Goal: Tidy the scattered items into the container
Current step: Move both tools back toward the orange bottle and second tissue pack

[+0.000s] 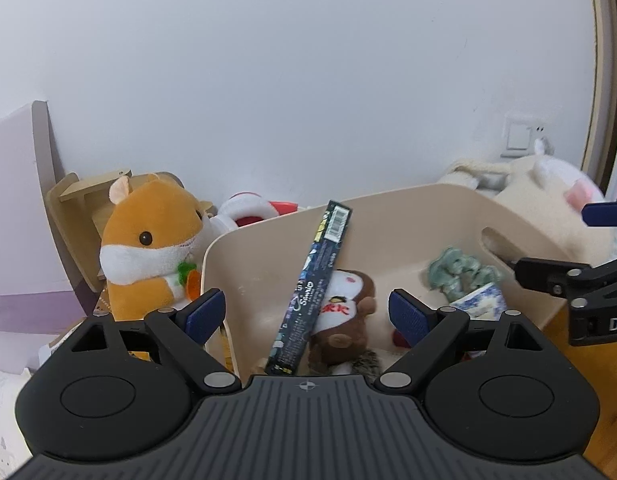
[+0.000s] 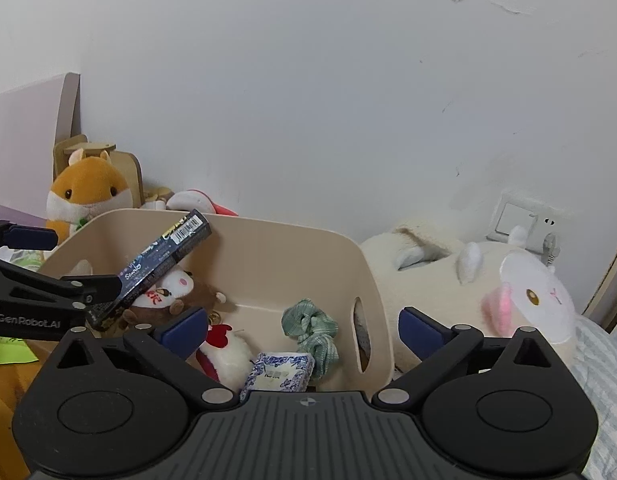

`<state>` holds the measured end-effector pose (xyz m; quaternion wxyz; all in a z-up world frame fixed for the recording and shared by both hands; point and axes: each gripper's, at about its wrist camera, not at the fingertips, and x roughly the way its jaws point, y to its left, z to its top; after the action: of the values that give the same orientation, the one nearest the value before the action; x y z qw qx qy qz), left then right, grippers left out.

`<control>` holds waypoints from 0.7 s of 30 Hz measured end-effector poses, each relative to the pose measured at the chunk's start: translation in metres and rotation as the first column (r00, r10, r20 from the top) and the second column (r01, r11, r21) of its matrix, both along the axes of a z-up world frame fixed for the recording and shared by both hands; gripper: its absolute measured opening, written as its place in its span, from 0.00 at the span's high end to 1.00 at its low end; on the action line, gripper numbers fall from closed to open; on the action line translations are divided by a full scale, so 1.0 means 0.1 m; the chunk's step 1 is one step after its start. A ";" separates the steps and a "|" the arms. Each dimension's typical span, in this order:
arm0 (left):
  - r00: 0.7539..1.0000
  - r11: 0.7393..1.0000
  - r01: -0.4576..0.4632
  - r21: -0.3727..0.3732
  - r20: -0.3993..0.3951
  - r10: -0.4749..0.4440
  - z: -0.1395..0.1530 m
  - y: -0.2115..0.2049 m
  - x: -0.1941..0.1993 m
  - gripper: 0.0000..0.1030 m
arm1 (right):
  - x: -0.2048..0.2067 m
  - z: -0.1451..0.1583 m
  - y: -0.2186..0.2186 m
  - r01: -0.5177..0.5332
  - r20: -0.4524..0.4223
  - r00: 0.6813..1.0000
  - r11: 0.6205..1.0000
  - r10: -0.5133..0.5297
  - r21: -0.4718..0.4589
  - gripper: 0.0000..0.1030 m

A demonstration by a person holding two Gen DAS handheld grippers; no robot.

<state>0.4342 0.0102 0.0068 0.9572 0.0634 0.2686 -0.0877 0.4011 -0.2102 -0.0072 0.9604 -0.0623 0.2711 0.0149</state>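
Inside, a dark box [image 1: 313, 288] leans in the beige bin [image 1: 408, 216].

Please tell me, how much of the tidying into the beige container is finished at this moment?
Much looks done: the beige container already holds a long dark box leaning on its rim, a monkey plush, a green scrunchie, a blue-patterned tissue pack and a white-and-red plush. Nothing is in hand: left claw and right claw are both open. The orange hamster plush and large white plush remain outside.

Long box [image 1: 313, 286] leaning in bin [image 1: 408, 216]
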 end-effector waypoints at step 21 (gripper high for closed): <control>0.998 0.999 0.023 0.027 0.062 -0.025 0.16 -0.13 -0.95 0.11 | -0.97 0.27 -0.22 -0.014 0.071 0.997 1.000 0.015 -0.009 0.00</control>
<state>0.3395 -0.0031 0.0226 0.9630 0.0821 0.2391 -0.0936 0.3044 -0.2324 0.0197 0.9691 -0.0688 0.2364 0.0184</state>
